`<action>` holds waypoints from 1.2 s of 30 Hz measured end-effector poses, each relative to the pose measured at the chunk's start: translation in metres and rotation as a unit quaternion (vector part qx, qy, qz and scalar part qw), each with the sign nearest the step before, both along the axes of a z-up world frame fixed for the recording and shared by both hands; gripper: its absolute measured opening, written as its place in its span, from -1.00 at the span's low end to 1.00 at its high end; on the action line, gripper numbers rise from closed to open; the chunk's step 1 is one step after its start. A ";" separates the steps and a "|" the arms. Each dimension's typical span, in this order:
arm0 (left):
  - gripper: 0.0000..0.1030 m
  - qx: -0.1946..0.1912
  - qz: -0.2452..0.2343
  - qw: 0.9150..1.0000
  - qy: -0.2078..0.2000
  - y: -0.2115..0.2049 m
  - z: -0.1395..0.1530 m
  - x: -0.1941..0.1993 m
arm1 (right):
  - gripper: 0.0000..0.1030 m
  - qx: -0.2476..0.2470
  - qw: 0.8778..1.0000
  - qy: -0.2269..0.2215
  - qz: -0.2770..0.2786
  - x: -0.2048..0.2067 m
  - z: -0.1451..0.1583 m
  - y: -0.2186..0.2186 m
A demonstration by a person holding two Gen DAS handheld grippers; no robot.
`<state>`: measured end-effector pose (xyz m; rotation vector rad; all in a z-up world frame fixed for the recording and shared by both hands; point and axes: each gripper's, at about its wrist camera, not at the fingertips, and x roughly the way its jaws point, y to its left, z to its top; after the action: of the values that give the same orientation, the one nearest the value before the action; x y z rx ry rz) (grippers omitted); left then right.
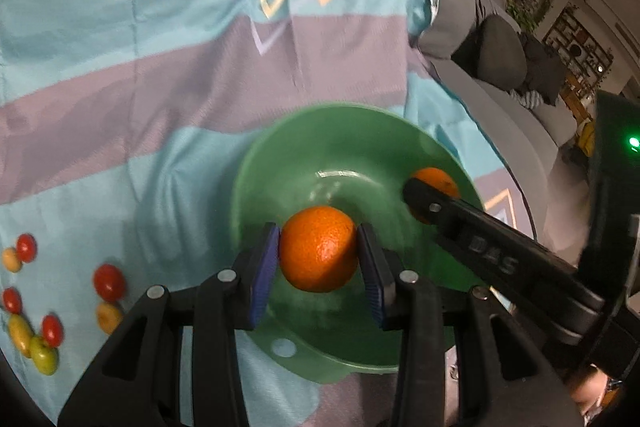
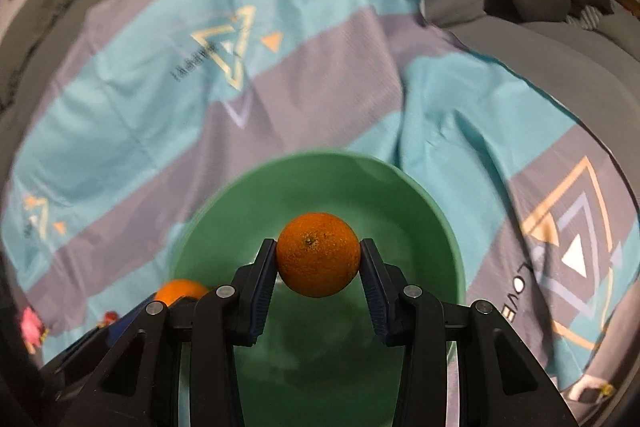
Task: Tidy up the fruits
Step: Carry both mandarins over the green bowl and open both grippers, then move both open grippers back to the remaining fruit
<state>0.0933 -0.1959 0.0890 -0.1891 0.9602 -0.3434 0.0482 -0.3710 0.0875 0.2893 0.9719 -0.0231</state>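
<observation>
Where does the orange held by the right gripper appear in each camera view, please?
Left wrist view: the right gripper's orange sits at the right of centre, over the far right side of the green bowl, partly hidden behind the right gripper.
Right wrist view: the same orange is at the centre, between the jaws, above the bowl.
Shared landmark: the green bowl.
</observation>
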 end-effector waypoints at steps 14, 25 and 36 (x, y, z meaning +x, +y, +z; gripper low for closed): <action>-0.19 0.013 -0.013 1.000 0.013 -0.013 -0.011 0.001 | -0.16 0.000 1.000 0.021 0.009 0.004 -0.008 0.001; 0.55 -0.017 0.016 0.999 -0.028 0.026 0.029 -0.033 | 0.34 0.025 0.999 -0.027 0.027 -0.007 0.015 0.007; 0.55 0.027 0.211 0.977 -0.008 0.189 0.025 -0.108 | 0.33 0.035 0.987 -0.077 0.138 -0.020 0.045 0.077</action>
<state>-0.0147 -0.0065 0.1139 -0.3341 0.8864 0.0722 0.0278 -0.2938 0.1329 0.2154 0.8525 0.2831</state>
